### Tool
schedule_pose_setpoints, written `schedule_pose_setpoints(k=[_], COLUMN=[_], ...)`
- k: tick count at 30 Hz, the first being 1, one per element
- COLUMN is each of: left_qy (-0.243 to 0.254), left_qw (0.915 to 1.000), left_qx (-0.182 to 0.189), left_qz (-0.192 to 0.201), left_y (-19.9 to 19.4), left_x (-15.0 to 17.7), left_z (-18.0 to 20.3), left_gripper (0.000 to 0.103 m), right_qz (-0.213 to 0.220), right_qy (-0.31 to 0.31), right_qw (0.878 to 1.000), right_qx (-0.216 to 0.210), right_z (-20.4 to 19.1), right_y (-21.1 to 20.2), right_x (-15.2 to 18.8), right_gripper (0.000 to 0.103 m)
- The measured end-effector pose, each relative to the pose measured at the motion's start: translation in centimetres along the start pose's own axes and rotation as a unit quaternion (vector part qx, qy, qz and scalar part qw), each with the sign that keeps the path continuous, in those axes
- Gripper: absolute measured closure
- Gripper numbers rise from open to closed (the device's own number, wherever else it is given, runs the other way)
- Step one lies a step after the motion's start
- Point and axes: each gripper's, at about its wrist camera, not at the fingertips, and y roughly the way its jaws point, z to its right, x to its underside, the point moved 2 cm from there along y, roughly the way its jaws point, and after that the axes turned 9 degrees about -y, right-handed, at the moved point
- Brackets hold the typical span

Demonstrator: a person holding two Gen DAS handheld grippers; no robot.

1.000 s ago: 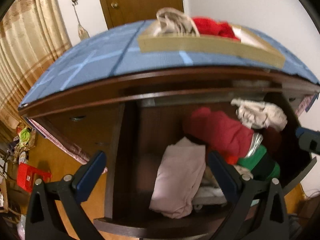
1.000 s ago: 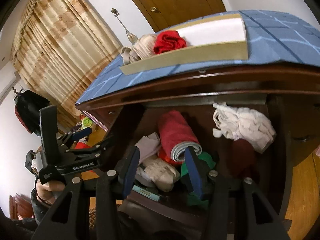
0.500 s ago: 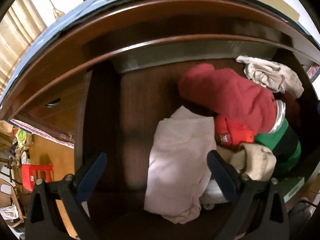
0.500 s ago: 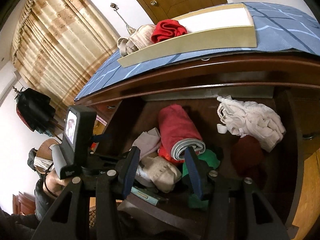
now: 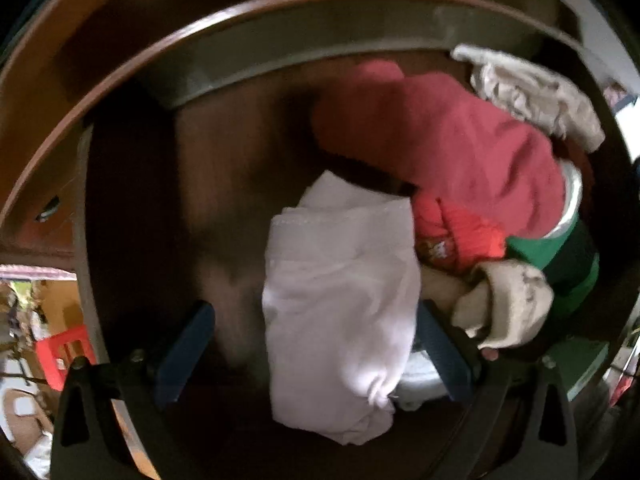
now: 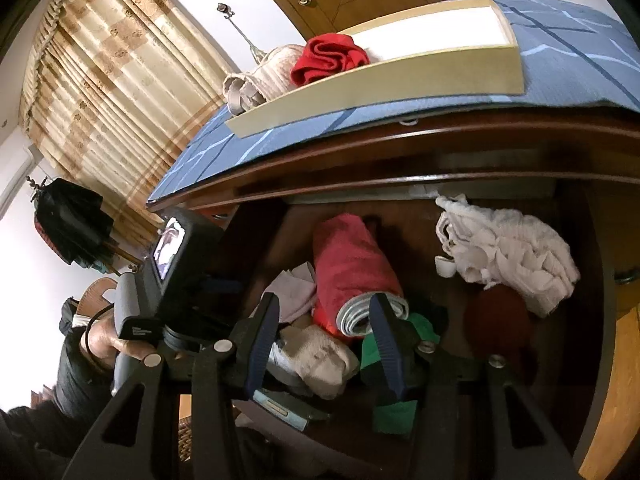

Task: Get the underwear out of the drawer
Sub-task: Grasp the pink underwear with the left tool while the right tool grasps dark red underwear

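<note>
1. Since the earlier frame, left tool [image 5: 312, 344] has dropped into the drawer [image 5: 132, 208], jaws released astride the pale folded underwear [image 5: 340, 300] near the front.
2. Lower until both pads flank the fold, then clench.
3. Keep right tool [image 6: 324, 336] clear; it hovers released, grasping nothing.
4. Avoid snagging the red roll [image 5: 448, 148].

Left wrist view blurred throughout. Pale folded garment [image 5: 340, 304] covers clothes beneath; green cloth [image 5: 568, 256] half buried. Maroon item [image 6: 498, 320] in drawer shadow, unidentifiable.
</note>
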Motion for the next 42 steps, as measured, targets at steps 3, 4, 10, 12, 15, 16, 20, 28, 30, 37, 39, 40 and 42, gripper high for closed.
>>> schedule_pose_setpoints(k=[3,4,10,12,15,16,20,28,30,37,39,40,42], left_qy=[0.022,0.025,0.053,0.056,0.057,0.06,0.048,0.03,0.014,-0.048,-0.047,-0.05,-0.06], left_qw=[0.9994,0.999,0.9944,0.994,0.9947,0.9955,0.9937,0.9932,0.9925,0.9885,0.9861,0.9845,0.9824], left_qx=[-0.024,-0.035,-0.089,-0.091,-0.084,-0.072,-0.099,-0.074,-0.066,0.05,0.057,0.066,0.082], left_qz=[-0.014,-0.012,-0.02,-0.023,-0.017,-0.012,0.023,0.085,0.102,0.134,0.149,0.154,0.157], left_y=[0.6,0.7,2.1,2.4,2.4,2.4,1.9,0.2,-0.1,-2.0,-2.5,-2.6,-2.7], left_x=[-0.6,-0.8,-1.6,-2.1,-2.2,-2.1,-1.9,-0.7,-0.6,0.1,0.4,0.7,1.0], left_z=[0.2,0.2,1.3,1.5,1.7,1.8,0.5,-0.5,-1.3,-3.2,-2.5,-2.3,-2.3], left_gripper=[0.002,0.002,0.001,0.0,0.009,0.013,0.037,0.059,0.072,0.091,0.092,0.093,0.093], right_qz=[0.002,0.002,-0.004,-0.008,-0.012,-0.016,-0.032,-0.054,-0.061,-0.107,-0.122,-0.13,-0.141], right_qy=[-0.004,-0.006,-0.006,-0.006,-0.005,-0.005,-0.002,-0.004,-0.013,-0.064,-0.082,-0.088,-0.096], right_qw=[1.0,1.0,1.0,1.0,1.0,1.0,0.999,0.998,0.998,0.992,0.988,0.987,0.984], right_qx=[-0.002,-0.003,-0.013,-0.012,-0.011,-0.007,0.002,0.008,0.01,0.026,0.037,0.043,0.056], right_z=[-0.1,-0.1,0.0,0.2,0.6,0.7,1.5,1.6,1.3,-0.4,-0.8,-1.0,-1.0], right_y=[0.1,0.2,1.0,1.4,1.8,2.0,3.0,4.6,5.3,8.6,9.4,9.9,10.7], right_x=[-0.6,-0.8,-1.4,-1.6,-1.9,-2.0,-2.2,-2.6,-2.8,-3.7,-3.6,-3.6,-3.6], right_gripper=[0.053,0.053,0.053,0.053,0.053,0.053,0.053,0.053,0.053,0.053,0.053,0.053,0.053])
